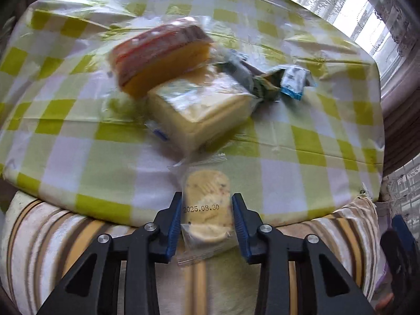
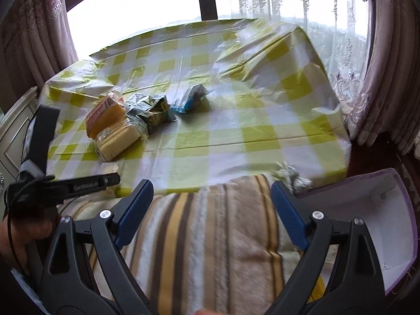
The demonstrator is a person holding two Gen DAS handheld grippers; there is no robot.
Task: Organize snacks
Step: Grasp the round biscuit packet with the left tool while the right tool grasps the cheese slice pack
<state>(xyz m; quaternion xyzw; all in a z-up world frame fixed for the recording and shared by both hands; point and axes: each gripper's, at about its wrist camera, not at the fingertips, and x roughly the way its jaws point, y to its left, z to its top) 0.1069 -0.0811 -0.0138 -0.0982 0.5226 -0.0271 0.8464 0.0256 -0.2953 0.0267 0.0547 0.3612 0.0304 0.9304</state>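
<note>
Left gripper (image 1: 206,219): fingers are pinching a clear-wrapped biscuit packet (image 1: 207,210) at the desk (image 1: 78,136) edge.
Snack pile (image 1: 183,78): is sitting mid-desk.
Right gripper (image 2: 210,214): fingers are gaping wide, empty.
Risk: slick wrapper may be slipping out.

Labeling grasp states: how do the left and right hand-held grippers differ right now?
The left hand-held gripper has a clear-wrapped biscuit packet stamped 2025.08.30 between its fingers; the right hand-held gripper holds nothing. The left's jaws stand narrow around the packet; the right's are spread wide. The left sits at the checked tablecloth edge; the right hangs over the striped blanket. Both have black frames and blue pads.
</note>
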